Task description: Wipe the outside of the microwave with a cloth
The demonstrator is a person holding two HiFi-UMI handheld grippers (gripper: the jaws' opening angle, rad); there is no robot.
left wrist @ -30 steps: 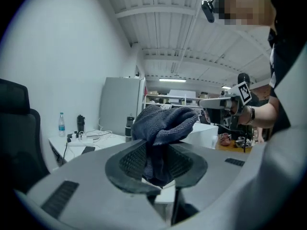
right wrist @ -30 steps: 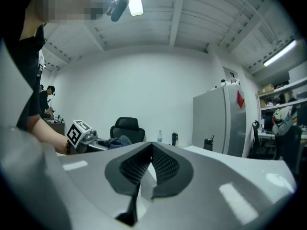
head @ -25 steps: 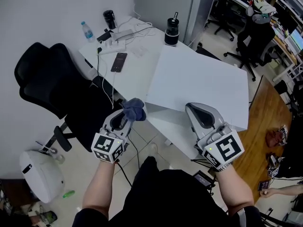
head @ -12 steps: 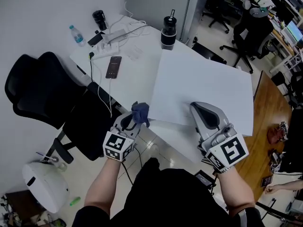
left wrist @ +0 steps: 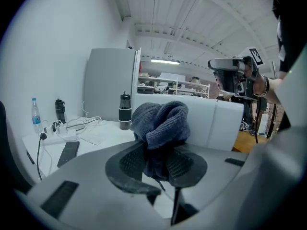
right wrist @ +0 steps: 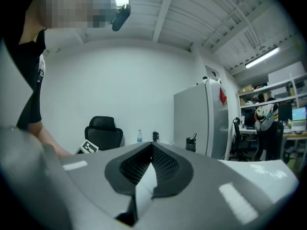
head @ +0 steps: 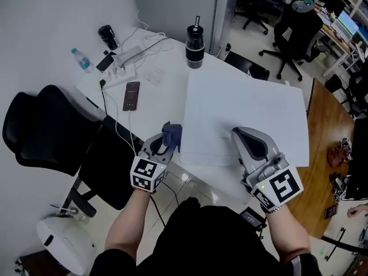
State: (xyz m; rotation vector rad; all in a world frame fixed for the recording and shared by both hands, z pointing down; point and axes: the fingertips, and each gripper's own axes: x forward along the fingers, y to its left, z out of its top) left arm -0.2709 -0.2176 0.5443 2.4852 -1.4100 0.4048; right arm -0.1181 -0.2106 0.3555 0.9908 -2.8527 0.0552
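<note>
The white microwave (head: 247,105) stands on a white desk (head: 158,91), and the head view looks down on its flat top. A dark blue knitted cloth (head: 171,134) is bunched between the jaws of my left gripper (head: 166,143), right at the microwave's near left corner. In the left gripper view the cloth (left wrist: 160,121) rises above the left gripper (left wrist: 156,163), with the microwave's (left wrist: 216,128) white side just behind it. My right gripper (head: 246,135) hovers over the top's near edge, shut and empty. The right gripper view shows the same gripper (right wrist: 152,152) with its pads together.
Left of the desk stands a black office chair (head: 46,137). On the desk lie a phone (head: 131,88), a power strip with cables (head: 127,56), a water bottle (head: 82,60) and a black flask (head: 195,42). A wooden table (head: 328,154) is to the right, and a grey fridge (left wrist: 112,83) stands behind.
My left gripper has carried the cloth forward and down to the microwave's left corner. The right gripper has shifted a little over the top, still shut.
</note>
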